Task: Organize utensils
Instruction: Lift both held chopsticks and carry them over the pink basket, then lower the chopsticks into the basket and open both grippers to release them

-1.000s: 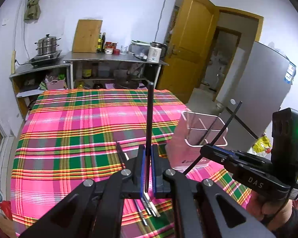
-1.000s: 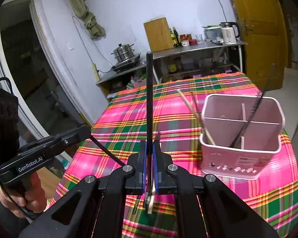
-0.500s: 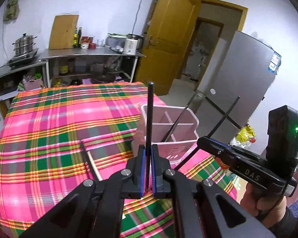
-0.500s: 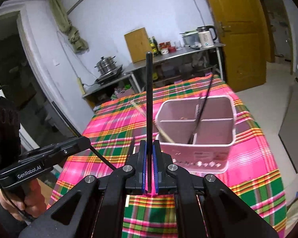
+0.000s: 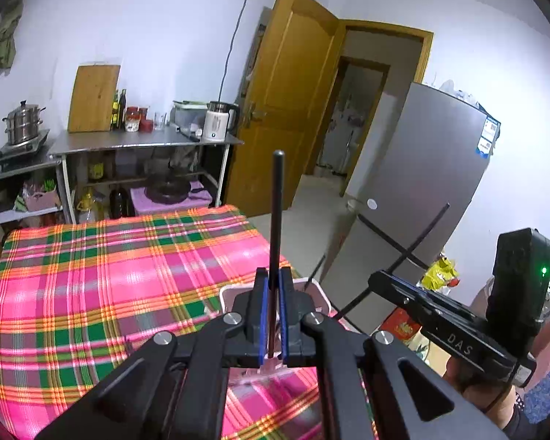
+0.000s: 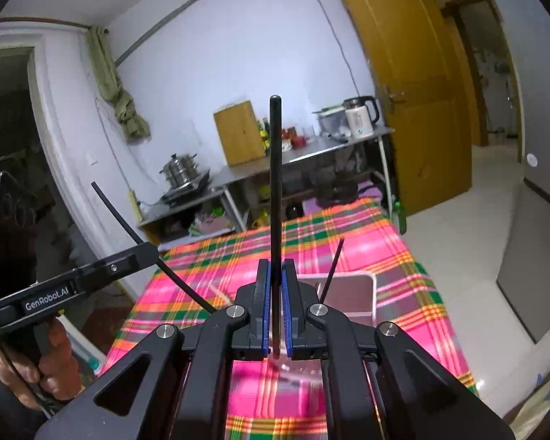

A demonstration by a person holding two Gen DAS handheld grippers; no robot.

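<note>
Between the blue pads of my left tongs a black chopstick is pinched, standing upright out of the closed jaws. My right tongs likewise pinch a second black chopstick, also upright. Just beyond and below both tips sits the pink utensil holder, partly hidden behind the jaws, with one dark stick leaning out of it. It rests near the edge of the counter under a plaid cloth. Both tongs point slightly downward, side by side; my right hand and left hand grip the handles at the frame edges.
</note>
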